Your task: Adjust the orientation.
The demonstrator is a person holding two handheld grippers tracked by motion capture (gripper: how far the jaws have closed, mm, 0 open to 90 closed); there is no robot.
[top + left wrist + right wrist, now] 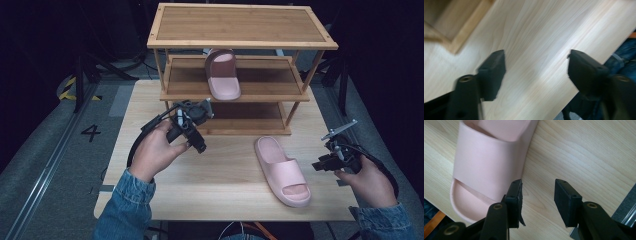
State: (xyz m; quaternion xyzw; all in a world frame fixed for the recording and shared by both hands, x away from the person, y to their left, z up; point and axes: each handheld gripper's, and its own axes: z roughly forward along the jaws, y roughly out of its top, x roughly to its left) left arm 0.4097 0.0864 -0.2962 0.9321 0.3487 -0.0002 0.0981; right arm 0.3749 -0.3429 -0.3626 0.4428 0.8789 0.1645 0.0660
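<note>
Fingers (492, 72) of both my grippers are spread and empty, one pink slipper (223, 74) sits on the rack's (300, 95) middle shelf, the other slipper (283, 171) on the bench (225, 170).

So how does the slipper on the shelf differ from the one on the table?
The shelf slipper sits on the rack's middle shelf, lying straight front to back. The table slipper lies on the tabletop, angled, beside the right gripper. Both are pink slides, soles down.
</note>
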